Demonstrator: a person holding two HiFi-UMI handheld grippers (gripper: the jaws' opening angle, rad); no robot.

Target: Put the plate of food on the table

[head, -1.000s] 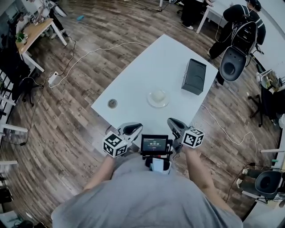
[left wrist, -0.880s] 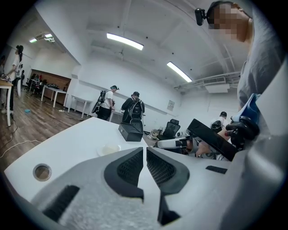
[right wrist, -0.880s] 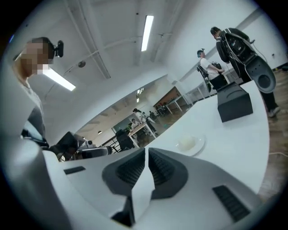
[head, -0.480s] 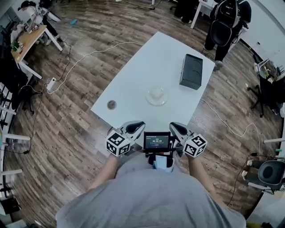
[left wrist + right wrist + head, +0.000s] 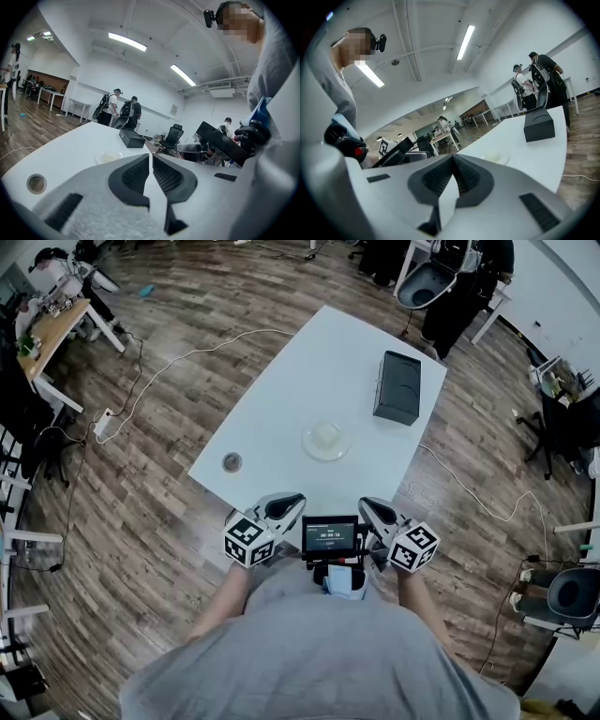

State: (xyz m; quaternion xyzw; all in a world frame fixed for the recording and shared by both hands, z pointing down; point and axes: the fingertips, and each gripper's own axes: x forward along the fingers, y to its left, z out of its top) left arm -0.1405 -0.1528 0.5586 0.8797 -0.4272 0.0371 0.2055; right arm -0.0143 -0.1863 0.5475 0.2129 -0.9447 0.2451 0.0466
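Observation:
A clear plate with pale food (image 5: 326, 440) rests on the white table (image 5: 281, 413), near its middle. It also shows small in the left gripper view as the plate (image 5: 108, 157) and in the right gripper view as the plate (image 5: 497, 158). My left gripper (image 5: 286, 504) hangs at the table's near edge, jaws shut and empty. My right gripper (image 5: 370, 508) is level with it, also shut on nothing. Both stay short of the plate, held close to my body.
A black box (image 5: 397, 387) lies on the table beyond the plate. A small round roll (image 5: 231, 462) sits near the table's left corner. A screen (image 5: 329, 536) is mounted between the grippers. White cable (image 5: 178, 357) runs over the wood floor; people stand at the far end.
The view has shifted a little, so the table sits slightly further left. The person at the far end has moved left. Both grippers have held their places, shut.

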